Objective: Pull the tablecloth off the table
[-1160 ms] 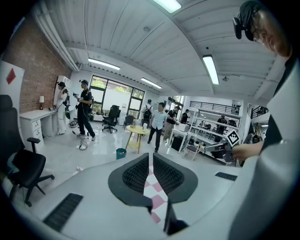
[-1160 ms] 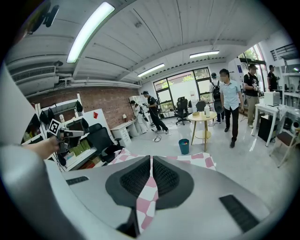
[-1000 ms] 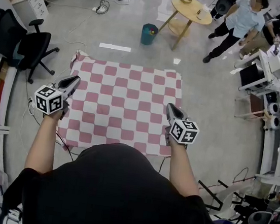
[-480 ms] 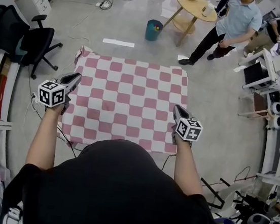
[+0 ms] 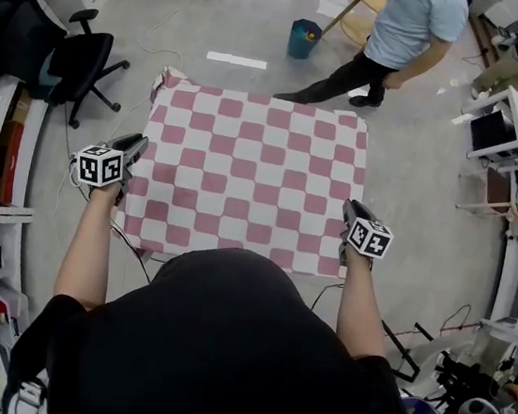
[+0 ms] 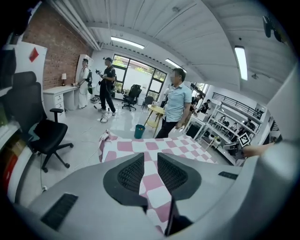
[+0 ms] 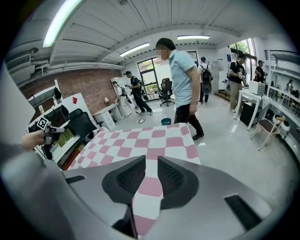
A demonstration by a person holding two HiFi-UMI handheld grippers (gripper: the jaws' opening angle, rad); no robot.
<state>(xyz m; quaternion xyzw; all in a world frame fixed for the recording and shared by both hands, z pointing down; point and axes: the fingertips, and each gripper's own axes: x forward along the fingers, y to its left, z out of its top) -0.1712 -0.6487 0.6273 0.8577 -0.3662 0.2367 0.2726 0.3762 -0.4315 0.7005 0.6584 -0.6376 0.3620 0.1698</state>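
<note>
Left hand-held gripper (image 5: 137, 145), right hand-held gripper (image 5: 354, 208): jaws just opening astride flat, squarish tablecloth (image 5: 255, 168)

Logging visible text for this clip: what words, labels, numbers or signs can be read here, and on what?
No readable words or numbers anywhere.
Left marker cube and right marker cube: black-and-white square patterns, no letters.
White board: a red diamond, no text.

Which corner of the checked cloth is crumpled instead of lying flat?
The far left corner of the tablecloth, nearest the black office chair: it is bunched up, while the far right corner lies flat.
</note>
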